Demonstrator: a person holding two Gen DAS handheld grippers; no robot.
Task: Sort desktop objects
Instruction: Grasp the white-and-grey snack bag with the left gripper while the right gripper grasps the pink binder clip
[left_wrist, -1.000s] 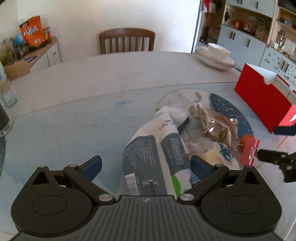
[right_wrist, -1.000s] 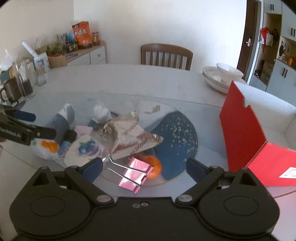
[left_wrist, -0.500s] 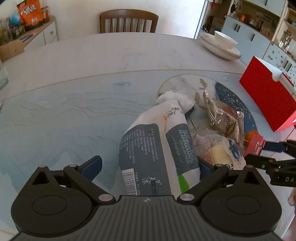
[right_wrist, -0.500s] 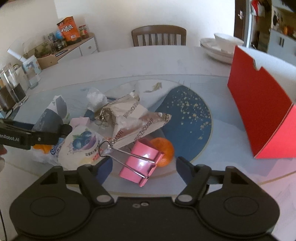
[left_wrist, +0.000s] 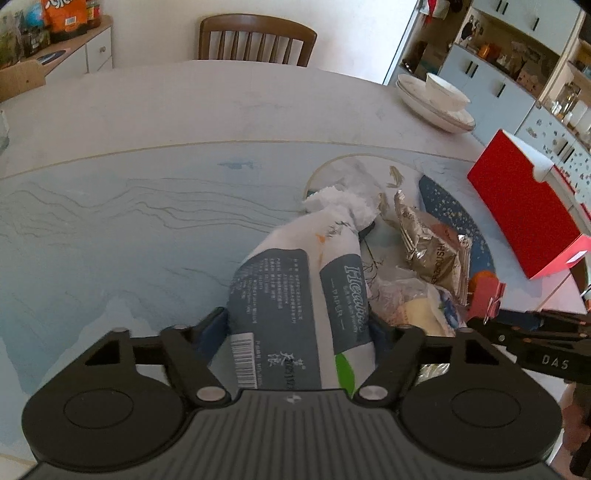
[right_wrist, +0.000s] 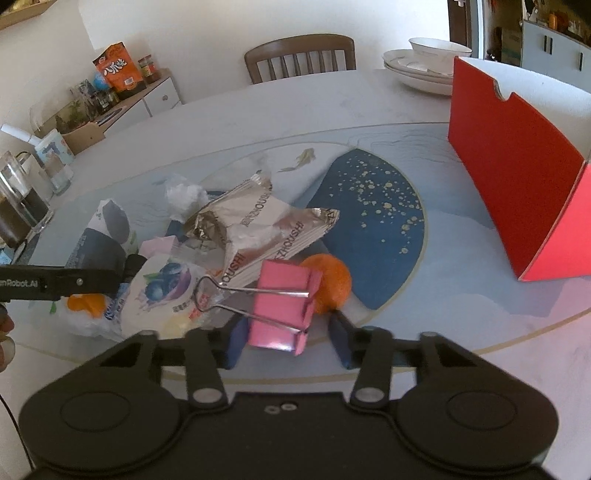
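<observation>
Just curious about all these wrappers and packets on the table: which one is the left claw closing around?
The grey-and-white tissue pack, lying between the left gripper fingers. The silver foil wrapper and the blueberry-print bag lie beside it, ungripped.

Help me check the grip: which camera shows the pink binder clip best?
The right wrist view: the pink binder clip sits close between the right gripper fingers, body and wire handles both visible. The left wrist view shows only a small part of it at the right edge, behind the snack wrappers.
</observation>
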